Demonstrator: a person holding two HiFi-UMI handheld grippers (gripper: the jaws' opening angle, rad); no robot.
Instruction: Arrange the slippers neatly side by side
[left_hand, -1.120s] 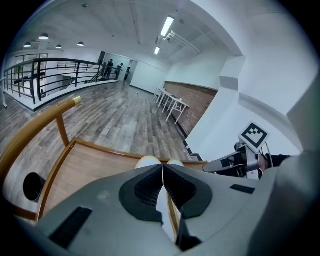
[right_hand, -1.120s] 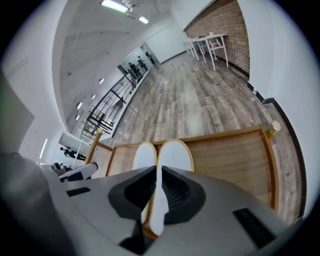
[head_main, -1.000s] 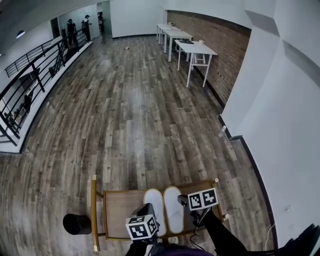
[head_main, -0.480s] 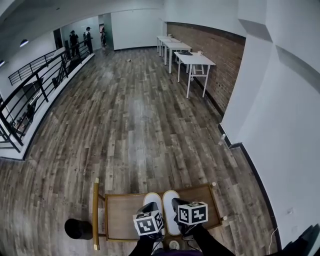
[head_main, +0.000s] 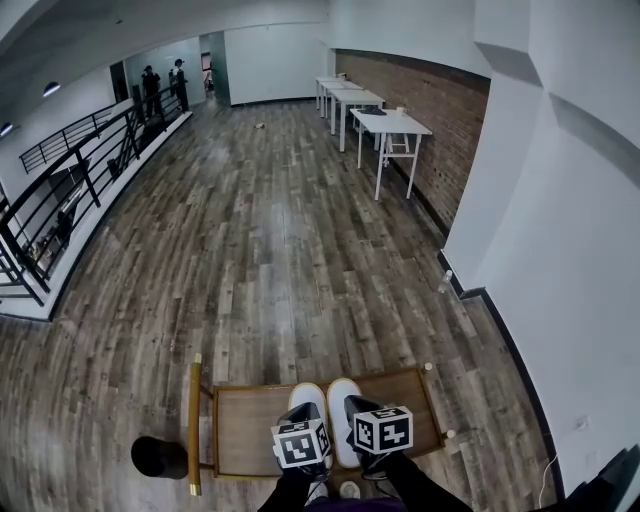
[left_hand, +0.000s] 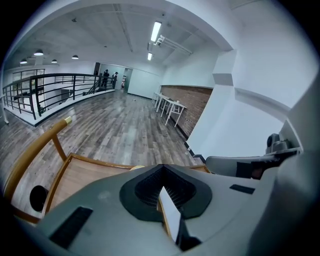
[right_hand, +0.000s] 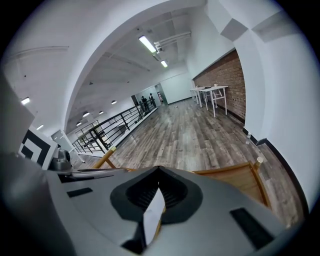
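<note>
White slippers (head_main: 342, 405) lie just beneath the fingers (left_hand: 100, 210).

The slippers (head_main: 341, 398) are white, the chair seat (head_main: 245, 425) tan wood, the floor (head_main: 260, 250) grey-brown planks, the marker cubes (head_main: 383, 428) black-and-white checked.

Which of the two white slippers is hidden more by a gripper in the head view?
The left slipper: the left gripper covers all but its far end, while the right slipper shows most of its length.

The chair seat (head_main: 245, 425) left of the slippers (head_main: 341, 398) looks free, bounded by its wooden rail (head_main: 193, 425).
</note>
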